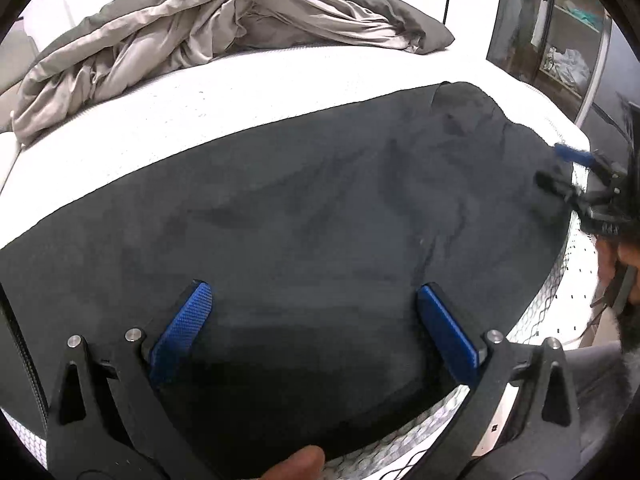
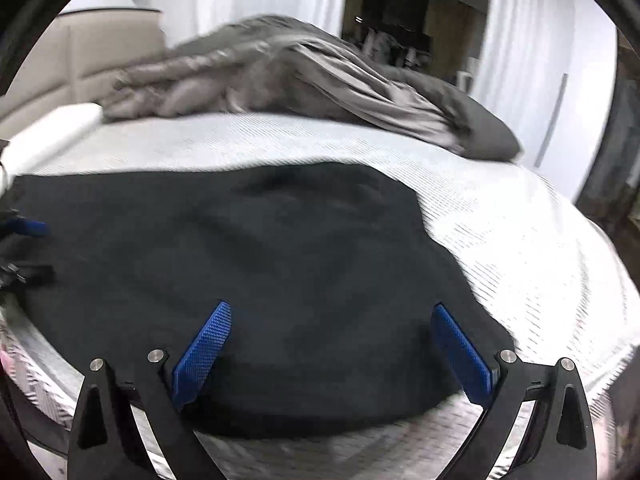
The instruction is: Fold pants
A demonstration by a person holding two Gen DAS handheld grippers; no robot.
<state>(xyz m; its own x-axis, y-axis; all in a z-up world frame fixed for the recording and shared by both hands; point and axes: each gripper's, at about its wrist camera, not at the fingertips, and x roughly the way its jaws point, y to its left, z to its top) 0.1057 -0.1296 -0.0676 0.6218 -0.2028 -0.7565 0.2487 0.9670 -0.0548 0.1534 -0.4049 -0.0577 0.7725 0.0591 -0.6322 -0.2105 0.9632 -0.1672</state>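
On the mattress: the pants (image 1: pixel 304 208), dark, lie spread flat along the near edge of the white mattress (image 1: pixel 192 120), with shallow creases through the middle.
Near hem: it runs beside the mattress edge, under both grippers, and looks like the place to take hold.
Left gripper (image 1: pixel 314 322): jaws spread wide, nothing between the blue pads, poised over the near part of the cloth; whether the tips touch it I cannot tell.
Right gripper (image 2: pixel 332 340): jaws likewise spread and empty, over the near right part of the pants; this view is blurred.
Step in hand, as I judge: each gripper pinches the near edge so the cloth can be lifted and carried over to the far edge.
Doing it well: bite only the pants, not the mattress cover; take both layers if doubled; lift the two ends level so the fold line stays straight.
Risk: uneven grips would skew the fold or drag creases along.
Beyond: a rumpled grey duvet (image 1: pixel 208 20) sits well apart at the far side.
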